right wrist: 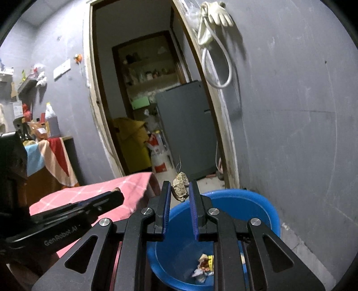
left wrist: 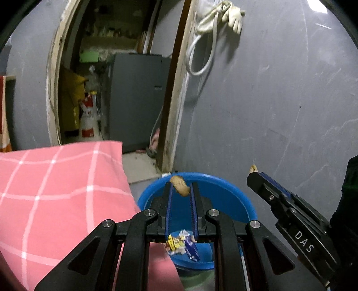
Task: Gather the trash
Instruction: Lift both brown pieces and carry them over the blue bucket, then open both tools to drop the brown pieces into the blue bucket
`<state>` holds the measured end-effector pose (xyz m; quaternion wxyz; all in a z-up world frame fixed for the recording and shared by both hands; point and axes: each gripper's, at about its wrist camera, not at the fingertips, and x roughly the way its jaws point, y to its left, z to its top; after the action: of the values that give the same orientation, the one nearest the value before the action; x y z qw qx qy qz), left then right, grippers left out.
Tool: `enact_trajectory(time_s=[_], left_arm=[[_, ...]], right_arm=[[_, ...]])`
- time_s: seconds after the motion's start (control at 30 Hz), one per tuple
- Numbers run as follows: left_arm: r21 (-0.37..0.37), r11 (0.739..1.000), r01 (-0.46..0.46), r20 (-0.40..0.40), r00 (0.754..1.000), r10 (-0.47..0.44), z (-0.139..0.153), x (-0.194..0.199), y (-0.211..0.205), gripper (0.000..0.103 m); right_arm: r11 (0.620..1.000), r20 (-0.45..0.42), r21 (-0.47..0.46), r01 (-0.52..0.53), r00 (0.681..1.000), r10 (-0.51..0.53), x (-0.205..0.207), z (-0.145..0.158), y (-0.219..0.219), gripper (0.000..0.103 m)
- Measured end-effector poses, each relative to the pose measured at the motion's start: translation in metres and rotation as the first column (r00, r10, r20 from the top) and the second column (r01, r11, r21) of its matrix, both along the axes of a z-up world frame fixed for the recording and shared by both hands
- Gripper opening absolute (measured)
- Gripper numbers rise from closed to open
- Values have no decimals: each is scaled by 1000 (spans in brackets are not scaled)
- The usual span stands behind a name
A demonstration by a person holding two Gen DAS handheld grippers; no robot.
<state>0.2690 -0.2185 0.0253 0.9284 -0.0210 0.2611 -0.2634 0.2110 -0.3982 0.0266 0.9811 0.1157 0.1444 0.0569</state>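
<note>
My left gripper [left wrist: 180,187] is shut on a tan scrap of trash [left wrist: 179,185] and holds it above the blue bucket [left wrist: 223,197]. My right gripper [right wrist: 180,187] is shut on a crumpled brown scrap [right wrist: 180,186] above the same bucket [right wrist: 257,206]. Crumpled wrappers lie in the bucket's bottom, shown in the left wrist view [left wrist: 183,245] and the right wrist view [right wrist: 204,266]. The right gripper also shows at the right of the left wrist view [left wrist: 254,171]; the left one shows at the left of the right wrist view [right wrist: 116,192].
A pink checked cloth [left wrist: 56,197] covers a surface left of the bucket. A grey wall [left wrist: 279,112] stands behind the bucket. An open doorway [right wrist: 156,112] leads to a cluttered room with a grey cabinet [left wrist: 138,100]. Gloves and a hose [left wrist: 223,18] hang on the wall.
</note>
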Motion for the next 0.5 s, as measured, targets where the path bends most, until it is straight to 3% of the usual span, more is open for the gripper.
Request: enact_trajectory(time_s=[0.5], left_arm=[[42,999,23,-156,988,-16,-30,28,-16,13]], right_arm=[[998,-140,49,34,990,-27,18,-20,-15,15]])
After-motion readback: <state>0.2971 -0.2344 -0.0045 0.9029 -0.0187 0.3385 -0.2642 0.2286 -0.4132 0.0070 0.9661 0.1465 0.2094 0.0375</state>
